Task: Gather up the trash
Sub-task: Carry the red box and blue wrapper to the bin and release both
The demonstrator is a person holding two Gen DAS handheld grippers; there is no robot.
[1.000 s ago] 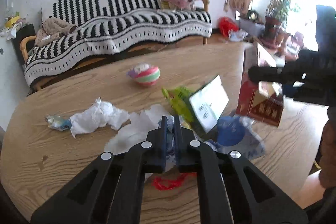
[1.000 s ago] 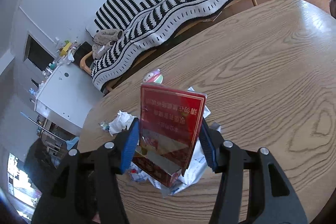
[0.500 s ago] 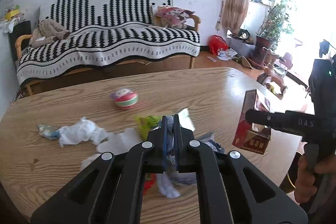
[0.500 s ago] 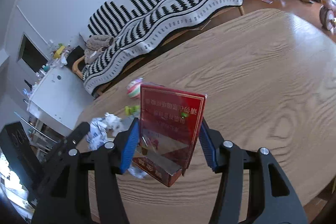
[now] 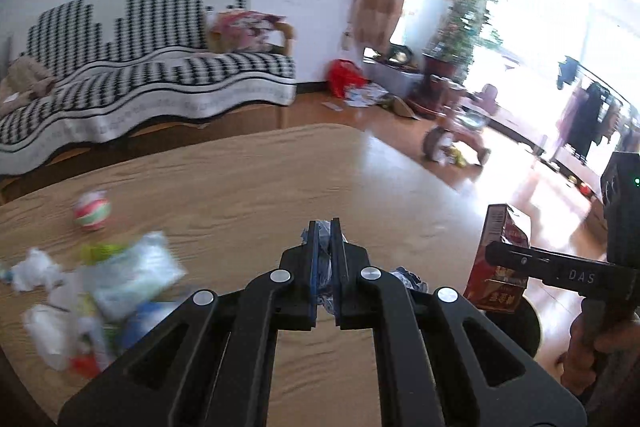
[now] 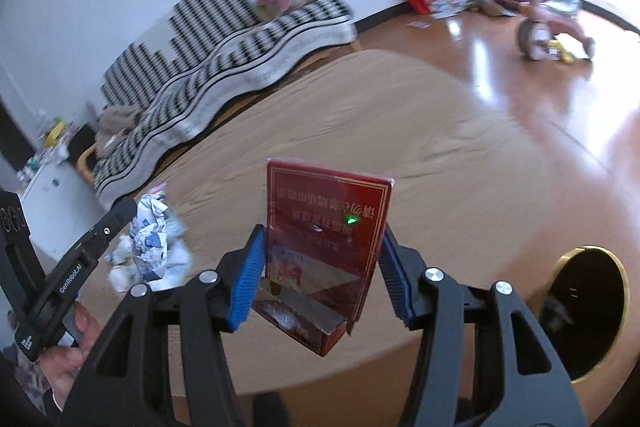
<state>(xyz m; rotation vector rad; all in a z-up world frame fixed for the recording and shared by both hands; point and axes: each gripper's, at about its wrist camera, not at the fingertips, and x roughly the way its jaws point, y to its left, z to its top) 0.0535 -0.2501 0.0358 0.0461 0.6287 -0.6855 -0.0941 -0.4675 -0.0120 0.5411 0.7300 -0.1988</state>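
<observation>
Left gripper (image 5: 325, 227) is squeezed tight on a crumpled blue-and-white wrapper (image 6: 150, 227), holding it up over the wooden table (image 5: 224, 187). Right gripper (image 6: 320, 247) is clamped on a red carton (image 6: 326, 219) near the table's edge, with a dark round bin (image 6: 588, 311) on the floor just past it. More scrunched wrappers and tissue (image 5: 100, 291) sit in a pile on the table, near a striped ball (image 5: 92, 213).

Upright red carton (image 6: 326, 227); crumpled, perhaps plastic, wrapper (image 6: 150, 231) aloft.

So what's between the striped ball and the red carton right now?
In the left wrist view, the striped ball and red carton are separated by bare wooden table and the left gripper, shut on crumpled wrapper.
</observation>
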